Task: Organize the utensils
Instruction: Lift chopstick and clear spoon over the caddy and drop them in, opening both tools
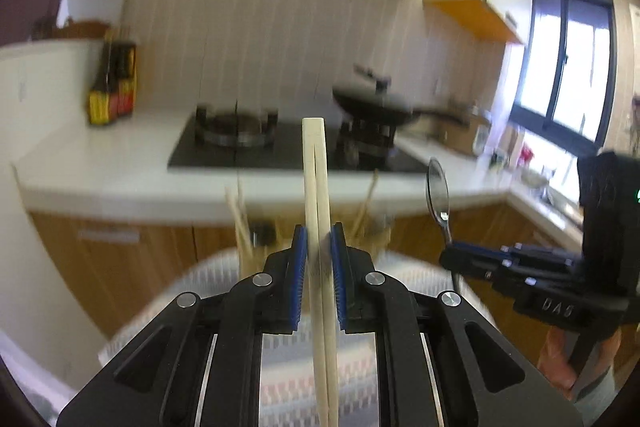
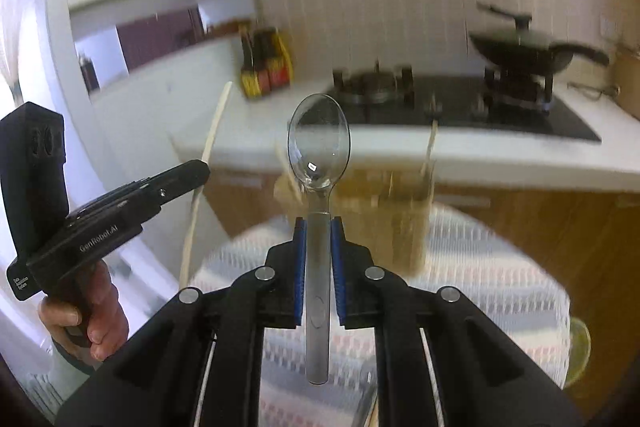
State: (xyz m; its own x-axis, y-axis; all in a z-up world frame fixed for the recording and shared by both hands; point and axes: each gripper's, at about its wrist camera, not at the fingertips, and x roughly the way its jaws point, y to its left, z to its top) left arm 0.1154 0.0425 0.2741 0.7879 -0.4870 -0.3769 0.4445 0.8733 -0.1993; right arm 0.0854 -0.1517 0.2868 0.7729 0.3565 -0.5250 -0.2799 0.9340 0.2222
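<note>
Left gripper [image 1: 319, 251]: clenched on a pair of pale chopsticks [image 1: 316, 179], held upright above the cloth-covered table [image 1: 192, 279].

Right gripper [image 2: 319, 247]: clamped on the handle of a metal spoon [image 2: 319, 147], bowl uppermost, raised over the same table.

Wooden holder [image 2: 384, 223]: on the table beyond the spoon, blurred, more chopsticks standing in it.

Background: white counter [image 1: 120, 163] with gas hob [image 1: 236, 143], black wok [image 1: 376, 107], dark bottles [image 1: 112, 83].

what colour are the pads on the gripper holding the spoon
Blue. The right gripper has ribbed blue pads against the spoon handle, clearest in the right wrist view.
</note>
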